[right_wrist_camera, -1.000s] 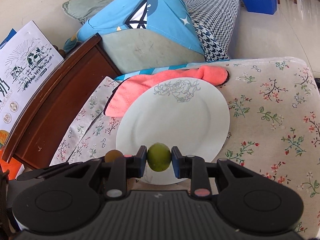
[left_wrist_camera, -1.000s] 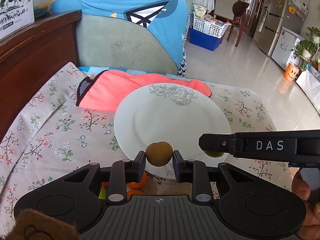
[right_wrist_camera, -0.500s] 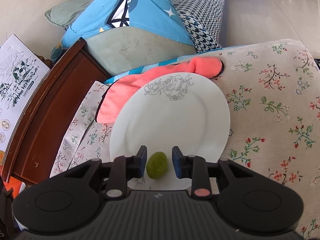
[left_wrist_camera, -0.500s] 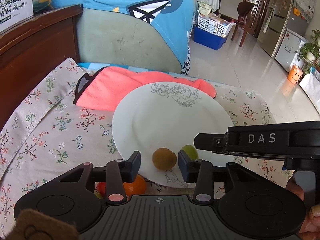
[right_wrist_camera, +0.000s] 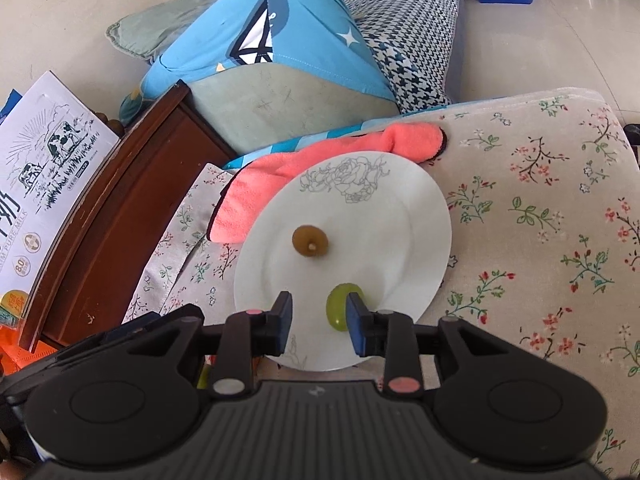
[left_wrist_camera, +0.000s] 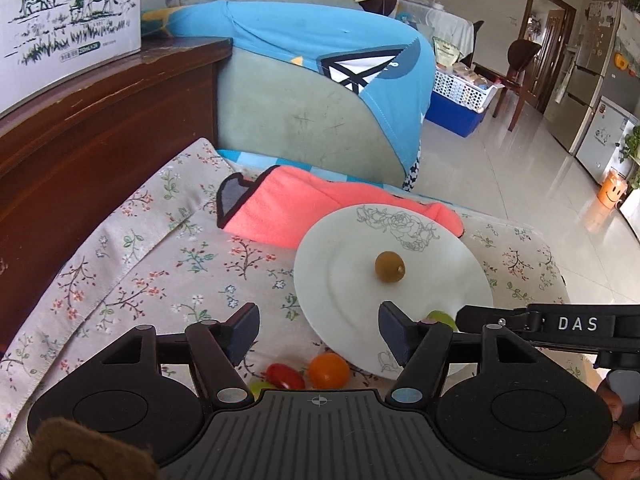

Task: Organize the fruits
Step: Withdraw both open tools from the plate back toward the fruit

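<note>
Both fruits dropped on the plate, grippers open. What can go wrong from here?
1. The green fruit lies right against the right gripper's finger; pulling back may nudge it off the white plate.
2. The plate's far edge rests on the pink cloth, so the brown fruit could roll.
3. The orange fruit and red fruit sit close under the left gripper, partly hidden.
</note>
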Tool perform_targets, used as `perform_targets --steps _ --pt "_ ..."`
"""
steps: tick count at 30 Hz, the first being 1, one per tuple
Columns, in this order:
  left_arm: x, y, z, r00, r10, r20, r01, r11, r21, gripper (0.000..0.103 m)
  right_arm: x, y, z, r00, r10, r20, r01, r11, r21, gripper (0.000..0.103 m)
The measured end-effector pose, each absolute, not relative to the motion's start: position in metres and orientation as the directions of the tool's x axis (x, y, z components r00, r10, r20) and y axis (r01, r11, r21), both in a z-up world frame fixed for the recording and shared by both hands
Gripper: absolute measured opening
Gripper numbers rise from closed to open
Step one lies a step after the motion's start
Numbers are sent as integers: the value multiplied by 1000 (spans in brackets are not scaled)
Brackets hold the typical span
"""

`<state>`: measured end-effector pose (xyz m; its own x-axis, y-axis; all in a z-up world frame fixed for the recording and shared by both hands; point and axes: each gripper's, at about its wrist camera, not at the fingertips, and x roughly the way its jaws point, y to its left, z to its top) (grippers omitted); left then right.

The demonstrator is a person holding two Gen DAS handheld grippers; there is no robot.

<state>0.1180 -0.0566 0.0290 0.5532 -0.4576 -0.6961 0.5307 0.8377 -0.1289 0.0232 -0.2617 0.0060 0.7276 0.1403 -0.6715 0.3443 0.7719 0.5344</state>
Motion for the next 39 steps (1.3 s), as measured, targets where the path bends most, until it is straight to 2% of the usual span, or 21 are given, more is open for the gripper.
perform_targets --steps 14,20,28,39 --pt "83 -4 15 562 -417 -714 435 884 -174 65 -28 -233 4 696 162 -699 235 869 435 34" --pt "61 2 7 553 -407 -727 429 887 -171 65 -51 -221 -2 682 175 -710 234 868 439 34" --pt "46 5 -2 535 -399 -745 422 890 -173 65 -68 -197 -13 642 158 -750 197 911 361 34" --pt "41 5 -9 521 -401 -754 417 890 -185 65 -73 -180 -16 637 160 -754 129 942 309 34"
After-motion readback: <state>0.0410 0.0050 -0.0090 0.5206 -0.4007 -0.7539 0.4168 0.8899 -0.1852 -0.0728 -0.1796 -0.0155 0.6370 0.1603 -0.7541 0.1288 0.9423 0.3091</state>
